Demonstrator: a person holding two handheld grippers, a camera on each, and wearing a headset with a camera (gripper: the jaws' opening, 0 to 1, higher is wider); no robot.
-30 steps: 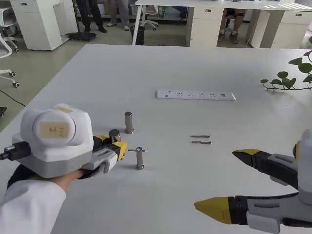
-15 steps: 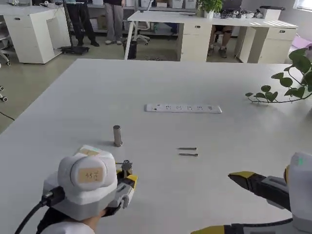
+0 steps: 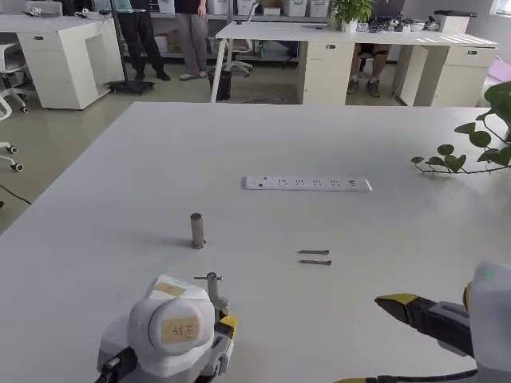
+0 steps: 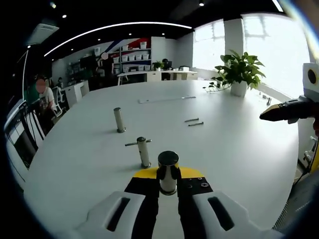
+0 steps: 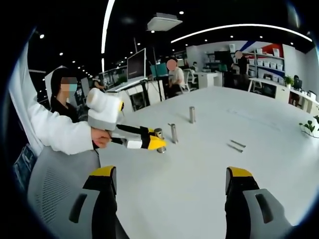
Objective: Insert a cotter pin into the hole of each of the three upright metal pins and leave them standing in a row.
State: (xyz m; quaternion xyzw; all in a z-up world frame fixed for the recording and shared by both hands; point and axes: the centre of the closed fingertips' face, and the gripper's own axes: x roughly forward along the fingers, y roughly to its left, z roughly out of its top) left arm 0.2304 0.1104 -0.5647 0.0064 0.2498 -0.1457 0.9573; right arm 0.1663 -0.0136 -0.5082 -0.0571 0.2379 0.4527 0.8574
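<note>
**Head view.** The white surface (image 3: 120,175) carries a plain grey upright metal pin, the bare pin (image 3: 197,230), at 9 o'clock from centre. At 6 o'clock from it stands a second grey metal pin with a thin cotter pin through its head, the fitted pin (image 3: 212,286). The yellow-tipped left claw (image 3: 223,325) sits just below the fitted pin, and its white housing hides what it grips. Two slim silver cotter pins (image 3: 314,252) lie side by side at 3 o'clock of the bare pin, well apart from it. A long white power strip (image 3: 307,183) lies at 12 o'clock of them. The right claw (image 3: 363,341) enters at 5 o'clock, spread wide with nothing in it.

**Left gripper view.** The left claw (image 4: 168,175) is narrowed onto a third short grey metal pin, the held pin (image 4: 168,162), which is upright. Whether its base touches the surface I cannot tell. The fitted pin (image 4: 144,152) stands near at 11 o'clock and the bare pin (image 4: 118,119) is farther off the same way. The cotter pins (image 4: 192,120) lie at 1 o'clock. A tip of the right claw (image 4: 286,110) shows at 3 o'clock.

**Right gripper view.** The right claw (image 5: 171,174) gapes wide over the surface (image 5: 199,169). At 11 o'clock the left claw (image 5: 155,143) grips the held pin (image 5: 159,133). The fitted pin (image 5: 174,132) is just beside it and the bare pin (image 5: 192,114) stands beyond. The cotter pins (image 5: 238,143) lie at 2 o'clock.
</note>
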